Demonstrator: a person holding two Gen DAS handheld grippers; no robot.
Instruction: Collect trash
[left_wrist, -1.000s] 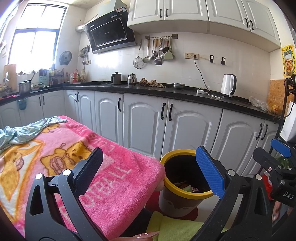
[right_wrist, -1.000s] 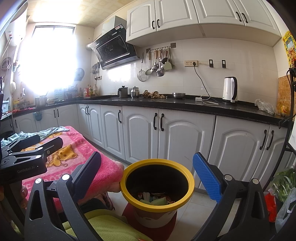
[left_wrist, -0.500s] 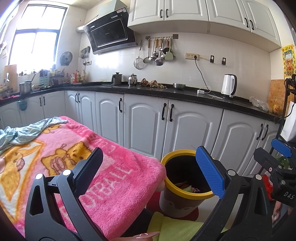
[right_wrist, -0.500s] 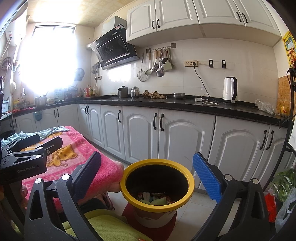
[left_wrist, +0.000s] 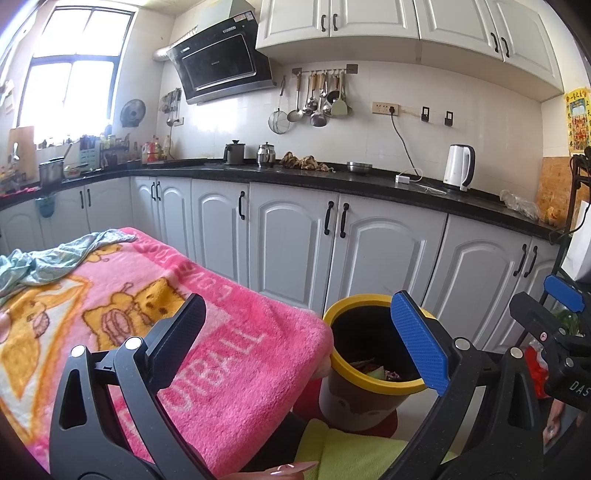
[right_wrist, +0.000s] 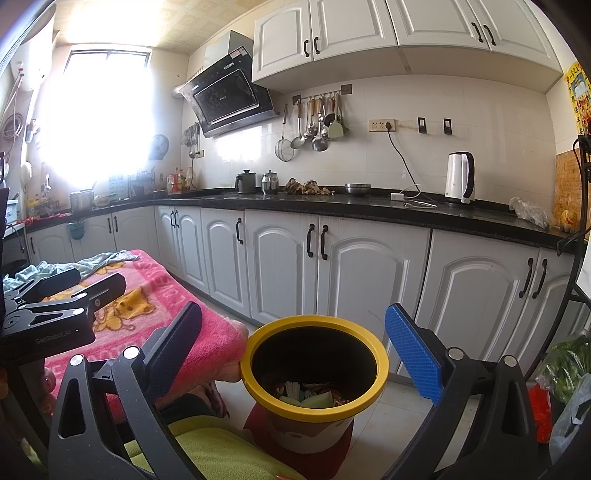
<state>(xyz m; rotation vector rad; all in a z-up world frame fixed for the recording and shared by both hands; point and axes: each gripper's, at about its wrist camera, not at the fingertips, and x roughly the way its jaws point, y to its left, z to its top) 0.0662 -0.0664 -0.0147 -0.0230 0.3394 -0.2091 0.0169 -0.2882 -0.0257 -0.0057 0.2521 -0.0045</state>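
A small bin with a yellow rim (right_wrist: 314, 369) (left_wrist: 369, 354) stands on the floor beside the pink blanket (left_wrist: 147, 332), with scraps of trash lying at its bottom. My right gripper (right_wrist: 291, 354) hangs open over the bin's mouth, nothing between its fingers. My left gripper (left_wrist: 299, 339) is also open and empty, held above the blanket's corner just left of the bin. The left gripper (right_wrist: 66, 302) shows at the left edge of the right wrist view, and the right gripper (left_wrist: 554, 325) at the right edge of the left wrist view.
A crumpled pale green cloth (left_wrist: 44, 262) lies on the blanket's far end. White lower cabinets (right_wrist: 280, 266) under a black counter (right_wrist: 369, 210) run behind the bin. A lime-green cloth (right_wrist: 221, 454) lies below the grippers. Bags with greens (right_wrist: 565, 369) sit at right.
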